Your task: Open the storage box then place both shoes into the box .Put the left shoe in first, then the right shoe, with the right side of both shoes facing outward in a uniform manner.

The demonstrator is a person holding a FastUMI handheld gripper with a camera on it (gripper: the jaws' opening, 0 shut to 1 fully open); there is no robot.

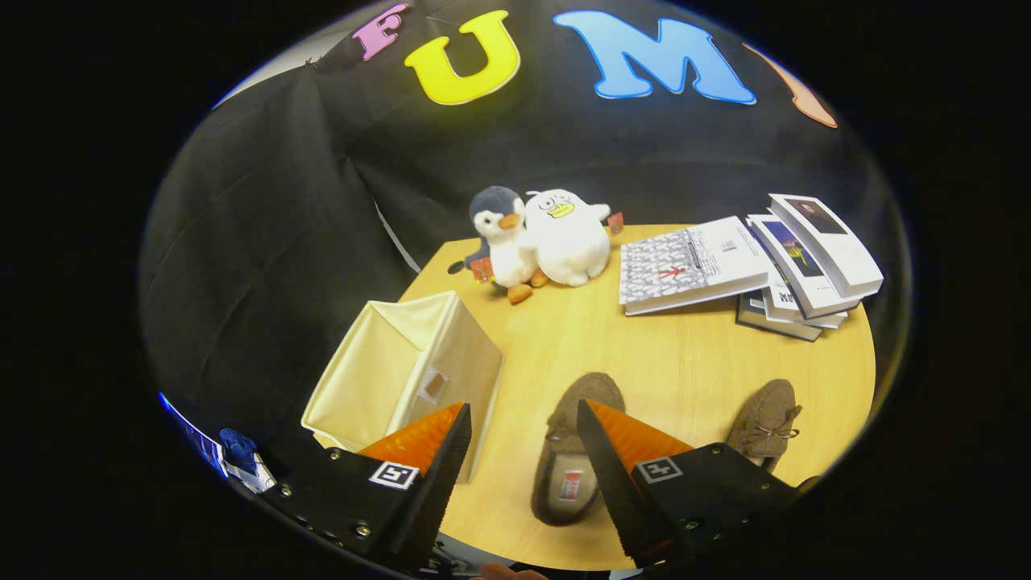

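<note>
Shoes, a pair of brown fuzzy slippers, lie on a round light-wood table point(644, 354) that stands before a wall of black cloth. The nearer slipper point(576, 451) sits just ahead of the tongs point(522, 423), partly behind the right finger, with its long axis running away from the camera, toe pointing toward the far side of the table and its open heel end nearest the fingers. The second slipper point(765, 423) rests well off to the right near the table's edge, its bow facing up and its toe also pointing roughly away. A cream fabric storage box point(411, 370) stands at the left edge of the table, just beyond the left finger, and what is inside it I cannot tell. Farther back sit a plush penguin point(503, 242) and a white plush duck point(568, 238) touching side by side, and a fanned stack of books point(749, 266) at the right. The tongs are spread wide, gripping nothing.
</note>
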